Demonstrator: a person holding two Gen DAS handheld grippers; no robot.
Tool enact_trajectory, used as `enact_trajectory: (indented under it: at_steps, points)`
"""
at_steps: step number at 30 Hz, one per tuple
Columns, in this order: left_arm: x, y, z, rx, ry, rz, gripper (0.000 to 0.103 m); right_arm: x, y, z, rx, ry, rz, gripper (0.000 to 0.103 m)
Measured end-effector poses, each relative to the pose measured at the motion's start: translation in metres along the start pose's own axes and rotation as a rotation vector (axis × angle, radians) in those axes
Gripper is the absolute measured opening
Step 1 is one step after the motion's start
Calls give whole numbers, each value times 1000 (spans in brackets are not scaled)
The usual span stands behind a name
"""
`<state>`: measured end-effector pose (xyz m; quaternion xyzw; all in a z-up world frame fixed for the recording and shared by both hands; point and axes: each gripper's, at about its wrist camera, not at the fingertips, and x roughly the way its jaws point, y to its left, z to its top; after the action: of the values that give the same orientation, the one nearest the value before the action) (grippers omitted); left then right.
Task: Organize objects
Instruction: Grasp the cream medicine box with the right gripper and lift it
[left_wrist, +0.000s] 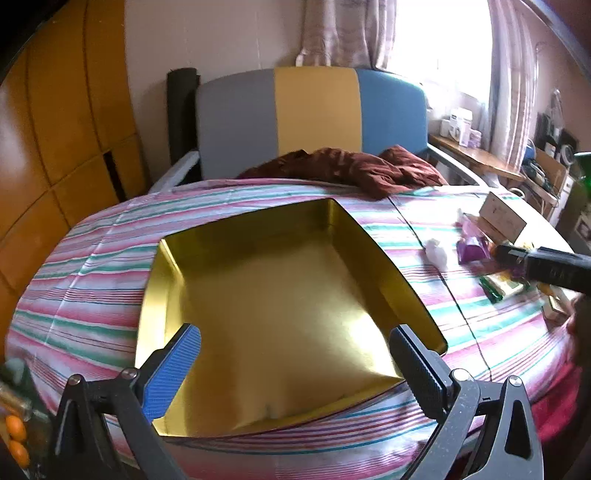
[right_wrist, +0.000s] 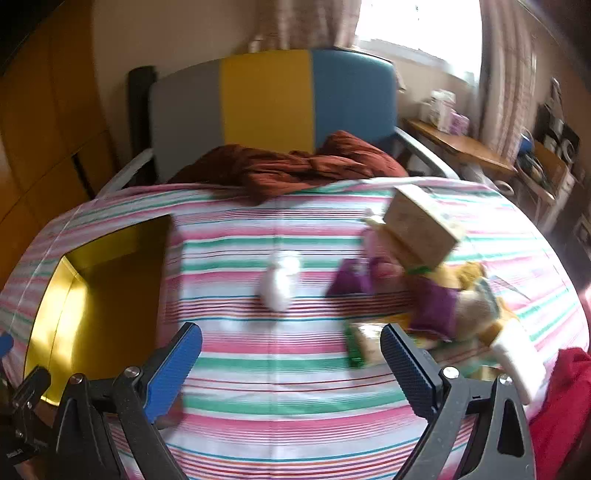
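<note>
Left gripper (left_wrist: 295, 363): I see its jaws spread full wide, nothing between them, hanging over the near part of the tin.
Right gripper (right_wrist: 291, 363): my jaws stand wide apart here too, empty, over bare striped sheet (right_wrist: 280, 398).
Tin (left_wrist: 258, 288): an open gold box lying flat on the sheet; the left view shows me its whole empty floor, the right view only its right half at the left edge (right_wrist: 110, 291).
Green packet (right_wrist: 360, 345): just beyond my right finger; in the left view it is small, partly behind the right gripper's dark body (left_wrist: 546, 266).
White wad (right_wrist: 279, 282): alone mid-sheet, between tin and pile.
Pile: purple wrappers (right_wrist: 432, 306), yellow bits, blurred in the right view.
Carton (right_wrist: 421, 227): tilted at the pile's far end.
Brown cloth (left_wrist: 354, 168): crumpled at the far edge.
Headboard (left_wrist: 314, 110): grey, yellow, blue.
</note>
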<state>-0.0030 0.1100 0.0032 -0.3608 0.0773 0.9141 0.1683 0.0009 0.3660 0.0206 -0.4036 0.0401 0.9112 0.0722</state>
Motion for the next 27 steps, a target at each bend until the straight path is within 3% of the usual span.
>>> enact_trajectory:
  at_steps: [4,7,13,20,27]
  points:
    - [8,-6,6,-14,31,-51,103,0,-41,11,45,10,-29,99]
    - [6,-19,10,28,18,-80,103,1,-71,25,56,4,-43,99]
    - [8,-45,16,90,11,-144,103,33,-114,68,-52,12,-73,99]
    - [17,-69,22,141,29,-213,103,85,-127,101,-199,108,-75,99]
    - [34,-86,32,161,58,-258,103,121,-128,110,-276,187,-49,94]
